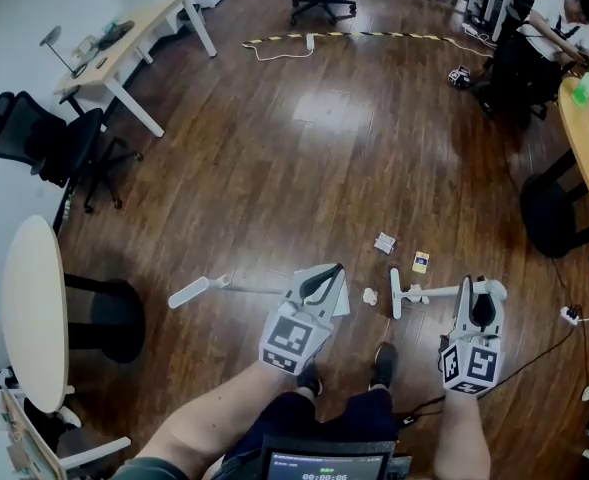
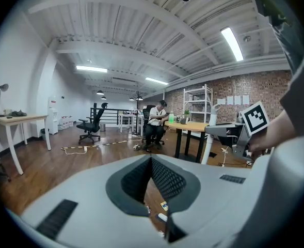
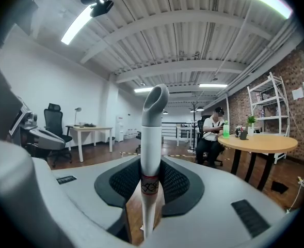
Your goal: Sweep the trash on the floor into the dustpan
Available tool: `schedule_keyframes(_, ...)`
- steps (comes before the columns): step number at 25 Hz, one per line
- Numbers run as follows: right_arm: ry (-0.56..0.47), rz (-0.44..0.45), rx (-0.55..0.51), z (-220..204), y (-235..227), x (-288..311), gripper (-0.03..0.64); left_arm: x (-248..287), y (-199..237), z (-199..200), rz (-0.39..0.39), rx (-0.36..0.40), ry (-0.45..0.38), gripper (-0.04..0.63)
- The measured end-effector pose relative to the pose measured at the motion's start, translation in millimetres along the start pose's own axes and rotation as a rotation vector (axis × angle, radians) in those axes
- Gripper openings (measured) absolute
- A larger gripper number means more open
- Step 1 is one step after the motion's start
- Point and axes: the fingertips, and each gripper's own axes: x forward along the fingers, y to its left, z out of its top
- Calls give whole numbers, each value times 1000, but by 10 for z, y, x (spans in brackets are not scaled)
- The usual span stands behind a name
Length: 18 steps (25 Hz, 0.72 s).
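Three pieces of trash lie close together on the wooden floor (image 1: 304, 168) just ahead of the person's shoes (image 1: 382, 363): a pale card (image 1: 384, 243), a small yellow item (image 1: 420, 261) beside it, and a crumpled white scrap (image 1: 370, 295) nearest the feet. The right gripper (image 3: 150, 164) is clamped on a white handle (image 3: 152, 133), both jaws pressed against the tube just above its red-edged label and close below its angled end cap. In the head view this handle runs down to a cross-piece head (image 1: 396, 294) resting just beside the crumpled scrap; it is judged to be the broom. The left gripper (image 2: 150, 161) has its jaw tips together, and nothing shows between them; only floor and trash are seen through the gap below the tips. A second long white tool (image 1: 199, 290) lies on the floor, reaching from the left gripper out to the person's left; it is judged to be the dustpan, though its pan cannot be made out with certainty. Step in hand: setup, with the broom gripped and no trash yet collected. Next move, as a judgement: place the pan mouth flat on the floor near the trash and facing the broom head, then draw the head across all three pieces in short strokes toward it. Light scraps may scatter if the stroke is fast.
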Motion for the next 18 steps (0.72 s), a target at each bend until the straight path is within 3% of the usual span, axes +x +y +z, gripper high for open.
schedule_keyframes(8, 15, -63, -7, 110, 260, -186, 127, -219, 53, 2, -27, -11, 10, 5)
schedule_keyframes(12, 86, -72, -25, -146, 454, -176, 127, -347, 80, -57, -48, -26, 20, 6)
schedule_keyframes(18, 153, -12, -14, -242, 1267, -97, 127, -723, 439, -63, -47, -31, 15, 6)
